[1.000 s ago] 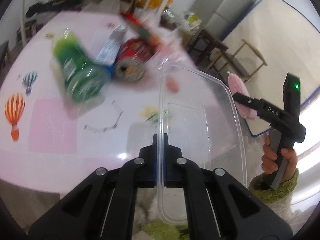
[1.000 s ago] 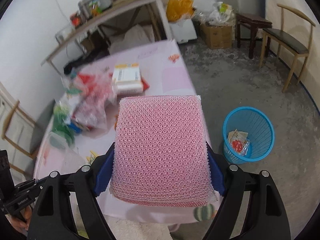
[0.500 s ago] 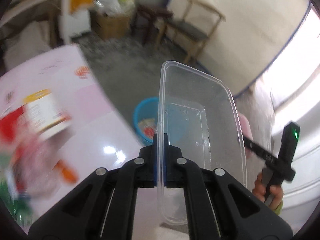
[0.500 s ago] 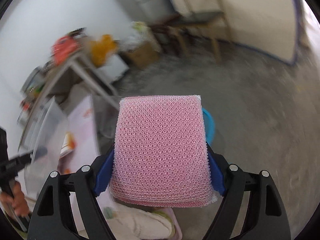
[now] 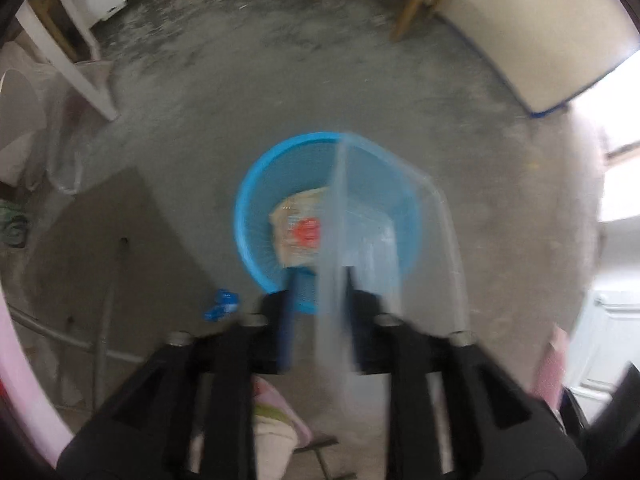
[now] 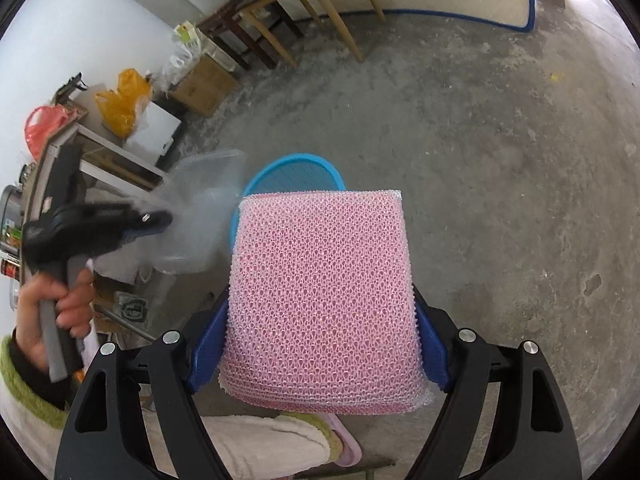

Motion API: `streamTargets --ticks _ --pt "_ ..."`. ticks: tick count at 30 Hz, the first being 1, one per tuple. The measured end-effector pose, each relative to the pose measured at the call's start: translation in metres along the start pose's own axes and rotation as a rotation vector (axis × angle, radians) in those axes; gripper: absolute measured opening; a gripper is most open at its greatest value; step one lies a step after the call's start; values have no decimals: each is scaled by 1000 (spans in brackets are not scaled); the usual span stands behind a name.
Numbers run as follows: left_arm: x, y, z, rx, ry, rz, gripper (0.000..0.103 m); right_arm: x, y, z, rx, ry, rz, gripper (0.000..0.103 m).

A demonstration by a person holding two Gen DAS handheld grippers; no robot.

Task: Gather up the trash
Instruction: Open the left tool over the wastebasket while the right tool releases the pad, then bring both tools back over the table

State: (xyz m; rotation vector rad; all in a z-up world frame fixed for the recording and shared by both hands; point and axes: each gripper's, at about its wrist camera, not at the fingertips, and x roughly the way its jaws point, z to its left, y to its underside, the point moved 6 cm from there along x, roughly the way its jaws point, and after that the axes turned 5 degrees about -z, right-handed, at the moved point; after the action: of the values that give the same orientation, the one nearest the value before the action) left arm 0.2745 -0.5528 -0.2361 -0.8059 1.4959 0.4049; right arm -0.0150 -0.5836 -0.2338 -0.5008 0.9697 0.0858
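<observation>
My left gripper (image 5: 319, 308) points straight down over a blue mesh basket (image 5: 256, 208) on the concrete floor. Its jaws are opening. The clear plastic container (image 5: 400, 208) hangs blurred between them, its wall near the right finger, with a gap beside the left finger. The right wrist view shows the same container (image 6: 204, 208) at the left gripper (image 6: 156, 220), beside the basket (image 6: 296, 162). My right gripper (image 6: 320, 342) is shut on a pink mesh pad (image 6: 320, 280), held above the basket's near side.
Wrappers (image 5: 300, 232) lie in the basket. A blue scrap (image 5: 222, 304) sits on the floor to its left. Wooden chair legs (image 6: 340, 28), a cardboard box (image 6: 204, 84) and a white table leg (image 5: 80, 68) stand farther back. The pink table edge (image 5: 16, 380) is at far left.
Both hands have swung from the table to above the blue basket and tilted downward. The left jaws, earlier pinched on the container's rim, have parted. The right grip on the pink pad is unchanged.
</observation>
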Motion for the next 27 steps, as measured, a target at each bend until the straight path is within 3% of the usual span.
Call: streamTargets --ticks 4,7,9,12,15,17,20,23,27 --pt "12 -10 12 -21 0 23 35 25 -2 8 -26 -15 23 78" --pt "-12 -5 14 16 15 8 37 48 -7 21 -65 -38 45 78" --pt "-43 -1 15 85 29 -14 38 65 -10 31 -104 -50 64 78" --pt "-109 12 19 186 21 -122 53 91 -14 47 -159 -60 98 79" --pt "-166 30 37 220 -10 -207 57 119 -25 69 -226 -63 107 79" --pt "-208 52 59 188 -22 -265 60 141 -35 85 -272 -74 103 81" --pt "-255 86 95 122 -55 -349 62 173 -45 92 -323 -26 126 86" --pt "-285 125 137 41 -102 -399 63 206 -47 88 -374 48 162 86" --pt "-306 181 184 -69 -156 -433 64 207 -43 75 -385 103 162 86"
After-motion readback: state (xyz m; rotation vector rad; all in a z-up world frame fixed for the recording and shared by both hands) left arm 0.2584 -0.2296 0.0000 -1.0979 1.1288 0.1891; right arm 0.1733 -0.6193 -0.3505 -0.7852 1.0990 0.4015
